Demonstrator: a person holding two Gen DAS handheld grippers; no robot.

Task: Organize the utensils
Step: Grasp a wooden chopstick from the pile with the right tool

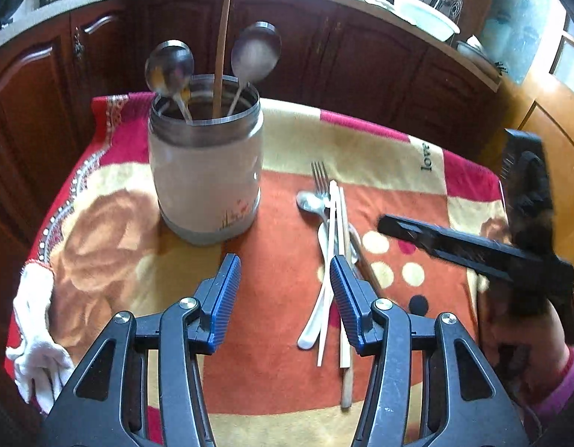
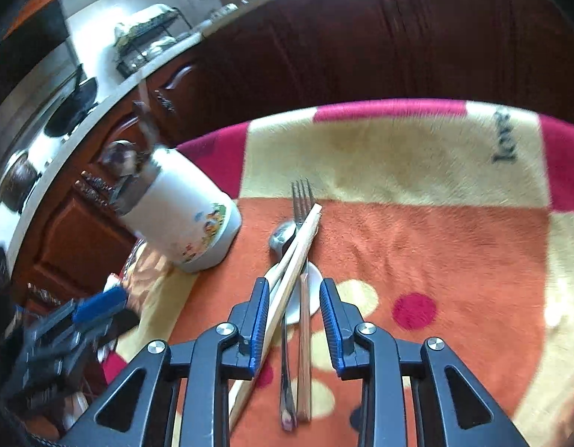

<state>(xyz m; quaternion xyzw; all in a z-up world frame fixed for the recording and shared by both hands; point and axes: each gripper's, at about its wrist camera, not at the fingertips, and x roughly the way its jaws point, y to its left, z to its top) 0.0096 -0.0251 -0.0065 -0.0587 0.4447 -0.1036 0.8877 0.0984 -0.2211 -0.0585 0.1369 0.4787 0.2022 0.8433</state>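
A beige utensil jar [image 1: 207, 171] with a metal rim stands on the blanket-covered table and holds two metal spoons [image 1: 255, 52] and a wooden chopstick [image 1: 221, 52]. It also shows in the right wrist view [image 2: 182, 219]. To its right lies a pile: a fork [image 1: 320, 180], a metal spoon [image 1: 311, 203], a white spoon [image 1: 317, 316] and pale chopsticks [image 1: 337, 260]. My left gripper [image 1: 285, 279] is open, low over the cloth beside the pile. My right gripper [image 2: 294, 298] is open just above the pile, fork [image 2: 302, 197] and chopsticks [image 2: 298, 249] between its fingers.
The table carries a red, orange and cream blanket [image 1: 287, 354]. A white cloth [image 1: 37, 335] hangs at its left edge. Dark wooden cabinets [image 1: 361, 56] and a counter with a white basin [image 1: 425, 15] stand behind. The right gripper's body [image 1: 473, 253] shows at right in the left view.
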